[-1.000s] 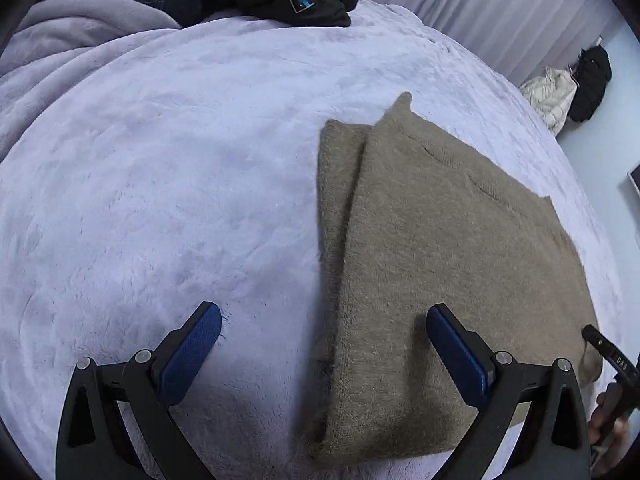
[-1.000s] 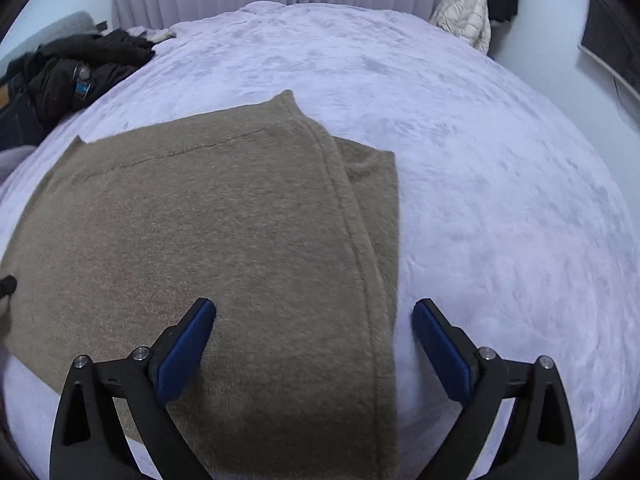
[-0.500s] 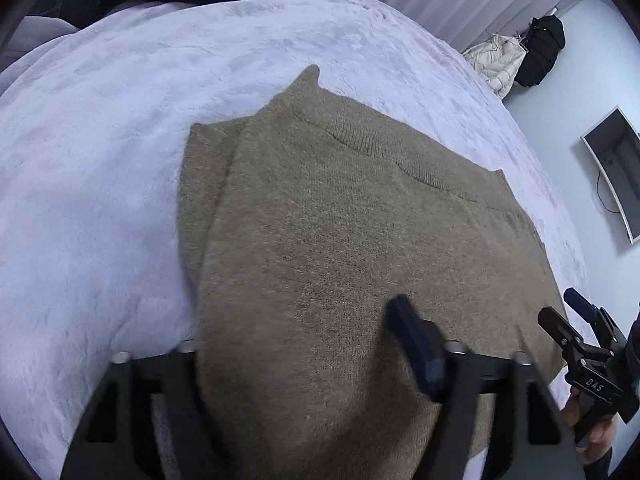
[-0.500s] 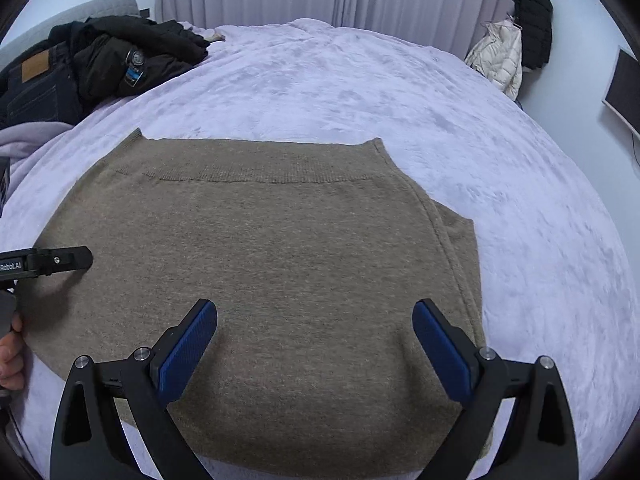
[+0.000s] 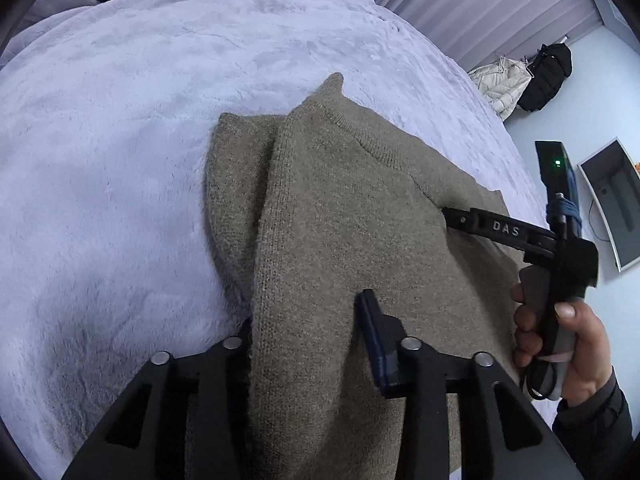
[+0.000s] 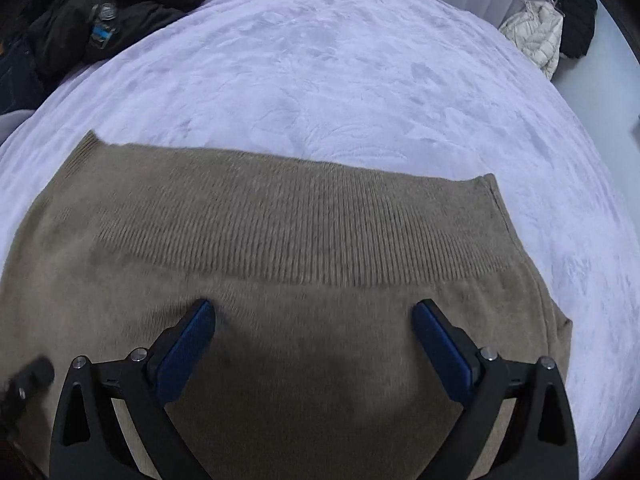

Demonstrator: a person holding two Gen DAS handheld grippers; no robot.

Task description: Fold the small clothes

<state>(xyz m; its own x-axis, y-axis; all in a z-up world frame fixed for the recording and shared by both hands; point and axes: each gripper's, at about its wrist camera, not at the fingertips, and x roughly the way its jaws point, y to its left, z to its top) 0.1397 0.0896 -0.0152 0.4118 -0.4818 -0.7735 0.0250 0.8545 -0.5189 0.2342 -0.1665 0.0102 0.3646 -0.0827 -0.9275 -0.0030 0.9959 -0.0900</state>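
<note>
A tan knitted sweater (image 5: 360, 208) lies flat on the bed, with a folded layer showing along its left side. My left gripper (image 5: 308, 312) straddles the near left edge of the sweater and its jaws are closing. The fabric is bunched between them and hides the left finger; the blue pad of the right finger (image 5: 372, 336) shows on top. My right gripper (image 6: 314, 308) hovers open over the middle of the sweater (image 6: 280, 220), short of its ribbed hem. In the left wrist view, the right gripper (image 5: 496, 228) reaches over the sweater's right edge, held by a hand (image 5: 560, 340).
The bed is covered with a pale lilac fleece blanket (image 5: 120, 160). Dark clothes (image 6: 100, 28) are piled at its far left corner. A white jacket (image 6: 536, 36) and a black bag (image 5: 548, 76) sit by the curtains. A screen (image 5: 612, 204) stands against the right wall.
My left gripper has moved onto the sweater's left edge and its jaws have narrowed around the fabric. My right gripper has swept from the sweater's right edge to over its middle, still open.
</note>
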